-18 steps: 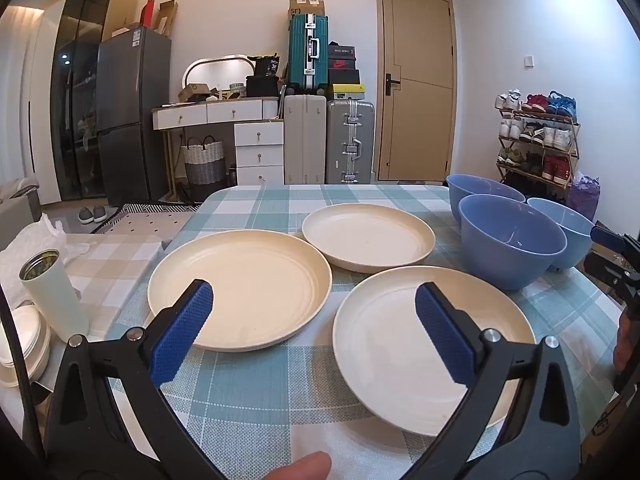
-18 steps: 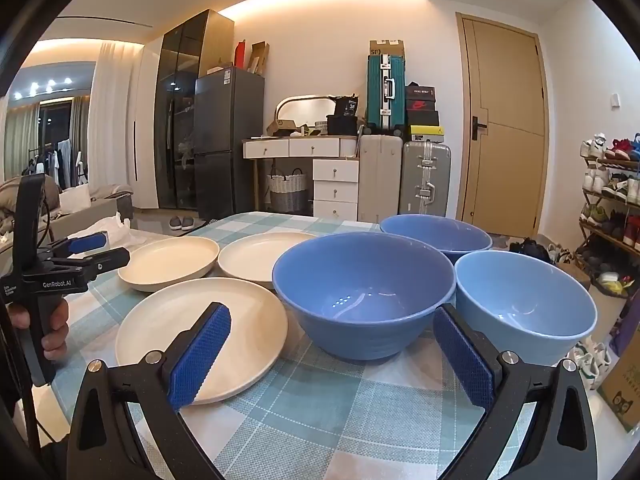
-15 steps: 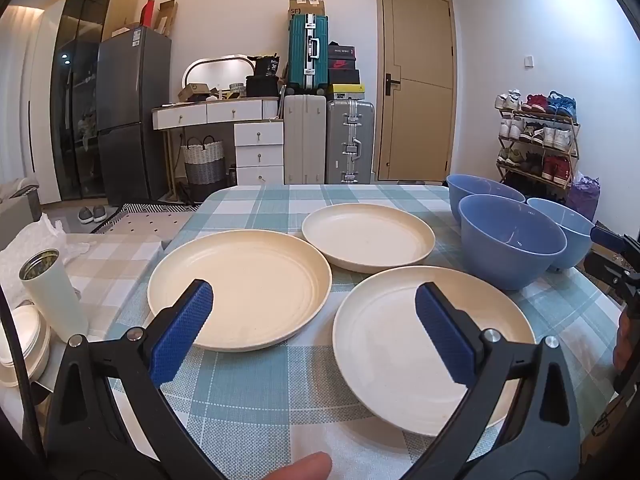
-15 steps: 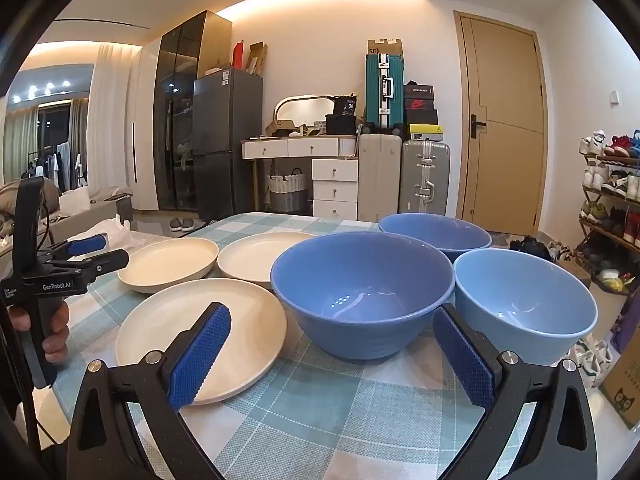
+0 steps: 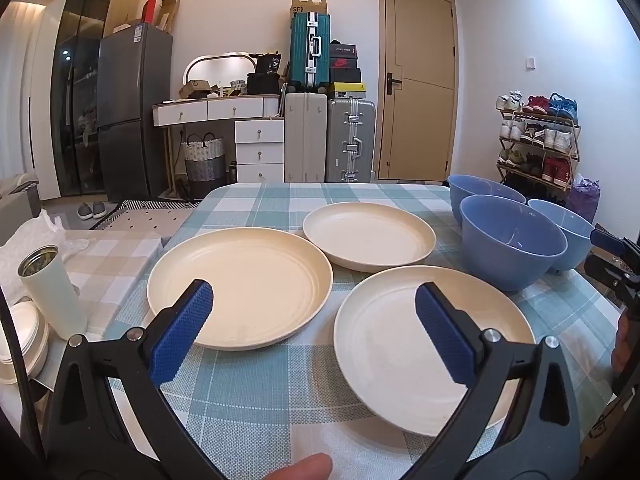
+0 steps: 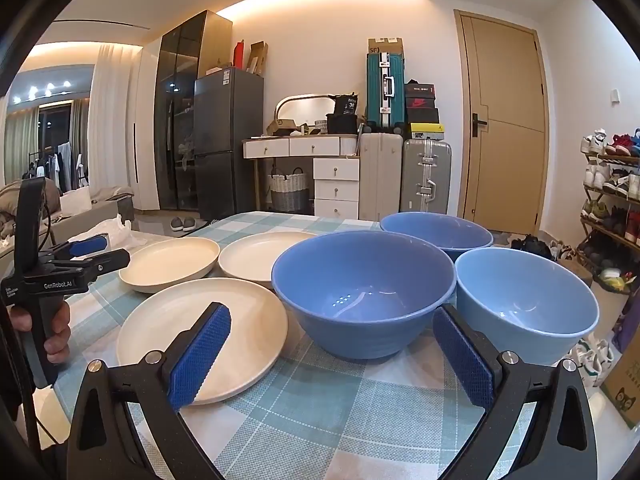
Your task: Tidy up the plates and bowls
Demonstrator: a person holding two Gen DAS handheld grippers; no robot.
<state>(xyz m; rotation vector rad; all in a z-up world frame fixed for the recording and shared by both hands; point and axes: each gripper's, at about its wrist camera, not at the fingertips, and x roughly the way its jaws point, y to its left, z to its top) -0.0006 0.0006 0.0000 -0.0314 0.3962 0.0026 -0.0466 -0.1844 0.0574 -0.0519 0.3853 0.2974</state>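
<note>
Three plates (image 5: pixel 240 280) (cream) beside three bowls (image 6: pixel 364 292).

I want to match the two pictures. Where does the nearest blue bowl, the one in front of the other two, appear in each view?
Left wrist view: the nearest blue bowl sits right of centre, behind the near cream plate.
Right wrist view: the same bowl fills the centre, straight ahead.
Shared landmark: the teal suitcase against the back wall.

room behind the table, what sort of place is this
Most likely a lived-in home, a dining table in an open living area. A checked tablecloth covers the table, a fridge stands by the wall, and suitcases and a shoe rack flank the door.
</note>
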